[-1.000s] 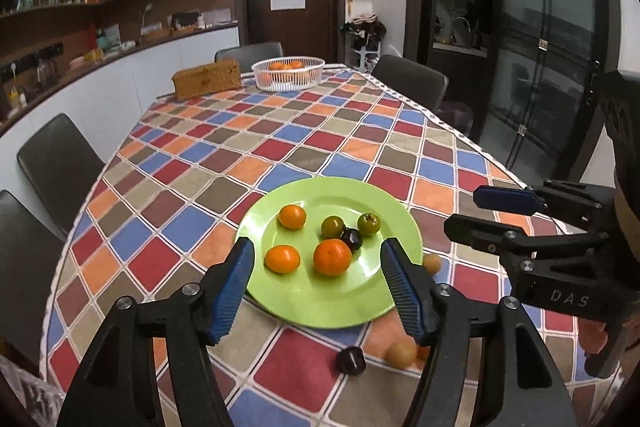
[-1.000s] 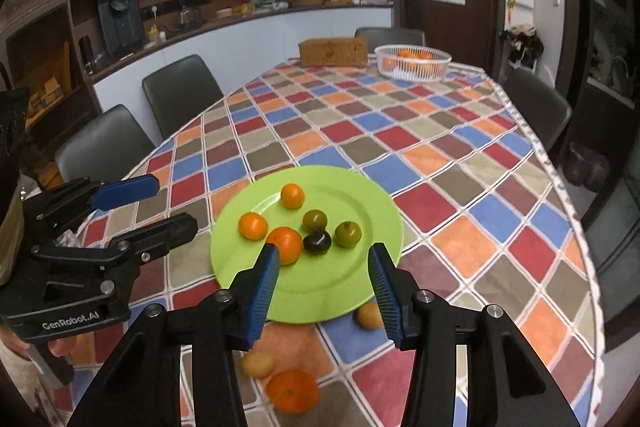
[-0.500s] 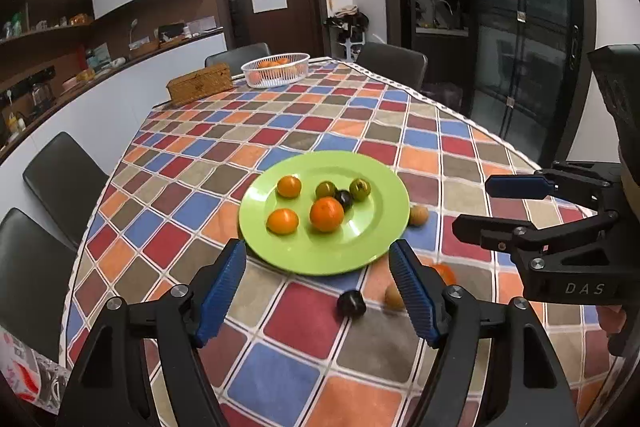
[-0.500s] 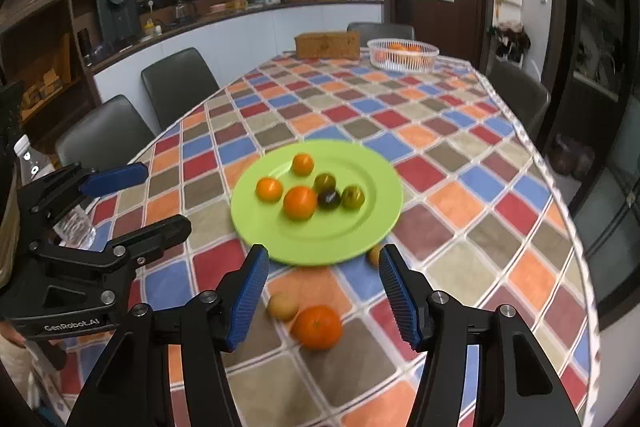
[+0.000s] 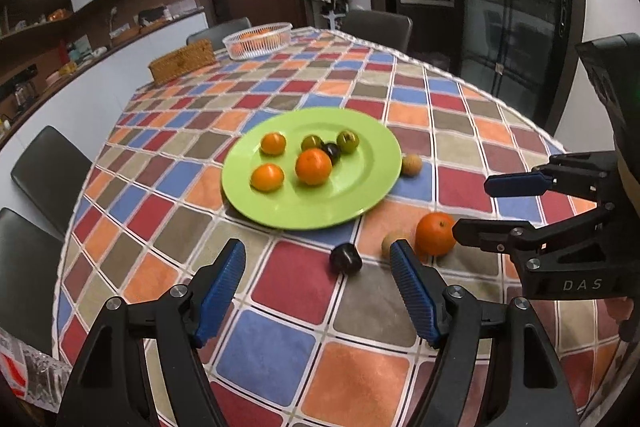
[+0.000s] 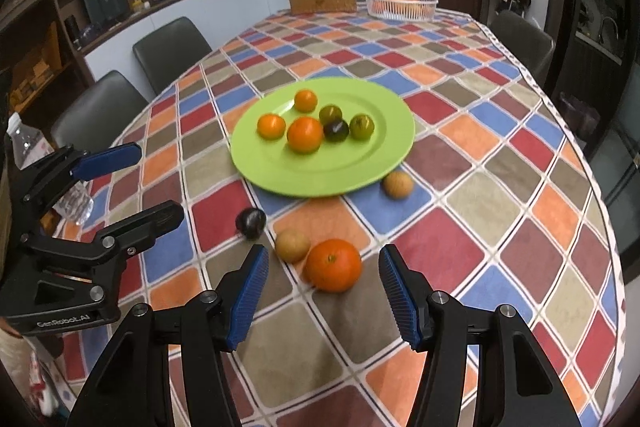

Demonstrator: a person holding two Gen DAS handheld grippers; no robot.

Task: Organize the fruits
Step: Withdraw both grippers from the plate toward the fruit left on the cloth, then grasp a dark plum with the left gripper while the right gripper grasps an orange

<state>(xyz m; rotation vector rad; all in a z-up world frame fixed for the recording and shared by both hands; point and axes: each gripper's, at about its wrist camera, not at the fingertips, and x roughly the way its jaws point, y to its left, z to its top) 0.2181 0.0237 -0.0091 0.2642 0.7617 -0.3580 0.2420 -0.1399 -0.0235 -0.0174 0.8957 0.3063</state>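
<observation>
Left gripper (image 5: 318, 269): jaws wide apart, nothing held, low over the checked tablecloth (image 5: 280, 283).
Dark plum (image 5: 345, 257): loose on cloth, just ahead of the left gripper, slightly right of its centre line.
Tan fruit (image 6: 293, 245): touching or nearly touching the large orange (image 6: 333, 265); contact hard to judge.
Right gripper (image 6: 322, 293): jaws wide apart, empty; large orange dead ahead, centred in the gap, so nearer this hand.
Second tan fruit (image 6: 397, 184): beside the green plate (image 6: 280, 171) rim, off it.
Plate: six fruits on it, beyond both grippers.

Six fruits (image 6: 305, 134) on green plate (image 6: 276, 171)
</observation>
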